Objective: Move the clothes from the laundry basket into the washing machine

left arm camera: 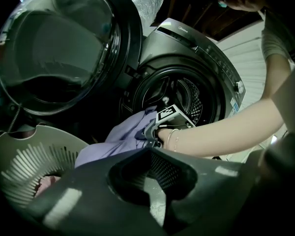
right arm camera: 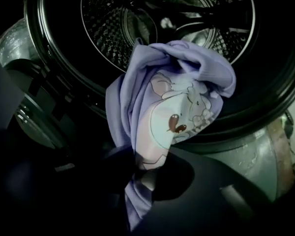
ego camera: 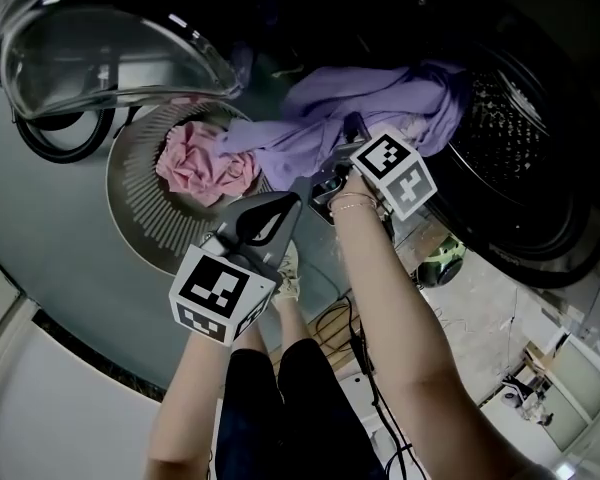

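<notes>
Setting: you are in a laundry corner of a plain utility-type room; whether it is a home or a workspace cannot be told.

Evidence, head view:
- A front-loading washing machine (left arm camera: pixel 201 43) has its perforated steel drum (ego camera: pixel 520 118) at 2 o'clock. Its glass door (ego camera: pixel 100 38) is swung open at 10 o'clock.
- A slatted plastic laundry basket (ego camera: pixel 130 218) at 9 o'clock holds pink clothing (ego camera: pixel 205 163).
- A purple garment (ego camera: pixel 380 103) lies at the drum mouth.
- The bare, stained floor (ego camera: pixel 480 298) shows at 4 o'clock, with loose cables (ego camera: pixel 360 353) at 6 o'clock.
- White shelving (ego camera: pixel 578 360) stands at the 4 o'clock edge.
</notes>
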### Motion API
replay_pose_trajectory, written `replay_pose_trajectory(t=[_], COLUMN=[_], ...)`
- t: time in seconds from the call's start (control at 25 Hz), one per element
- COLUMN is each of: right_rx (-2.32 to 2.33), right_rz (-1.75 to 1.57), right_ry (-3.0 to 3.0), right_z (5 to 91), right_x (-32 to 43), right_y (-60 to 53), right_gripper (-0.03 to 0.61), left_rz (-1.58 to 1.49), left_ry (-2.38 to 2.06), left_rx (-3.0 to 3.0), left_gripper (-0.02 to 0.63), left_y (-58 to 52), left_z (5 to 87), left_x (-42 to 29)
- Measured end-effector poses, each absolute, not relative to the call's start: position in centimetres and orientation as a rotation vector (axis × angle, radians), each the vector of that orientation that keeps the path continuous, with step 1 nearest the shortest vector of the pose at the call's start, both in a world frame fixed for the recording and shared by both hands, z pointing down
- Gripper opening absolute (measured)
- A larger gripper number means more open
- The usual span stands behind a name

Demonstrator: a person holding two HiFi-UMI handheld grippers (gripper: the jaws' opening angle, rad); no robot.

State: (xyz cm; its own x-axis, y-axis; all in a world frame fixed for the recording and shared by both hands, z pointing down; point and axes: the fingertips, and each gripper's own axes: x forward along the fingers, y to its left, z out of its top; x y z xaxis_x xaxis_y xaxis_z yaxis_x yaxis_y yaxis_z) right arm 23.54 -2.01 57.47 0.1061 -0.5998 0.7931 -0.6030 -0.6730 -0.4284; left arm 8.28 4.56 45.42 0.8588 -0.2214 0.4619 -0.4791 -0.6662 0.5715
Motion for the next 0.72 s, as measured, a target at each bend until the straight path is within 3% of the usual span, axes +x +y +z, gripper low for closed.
replay_pose_trajectory(t=[0.12, 0.44, 0.72], right_rx=[2.292, 2.296, 2.430], right_rz=[1.544, 1.035, 0.817], right_ry=[-1.436, -1.567, -1.472], right_z=[55.7, 48.9, 45.5], right_x=[24.2, 29.3, 36.5], right_y=[-3.0, -4.9, -5.5], right_gripper=[0.083, 0.080, 0.078], left_rz=[0.471, 0.461, 0.467], left_ry=[-0.509, -0.509, -0.485], left_rx=[2.311, 2.338, 2.362], left_gripper=[0.002, 0.002, 0.002], left_y=[4.5, 3.4, 3.4], left_z=[45.8, 44.8, 44.4], left_x=[8.1, 9.4, 10.6])
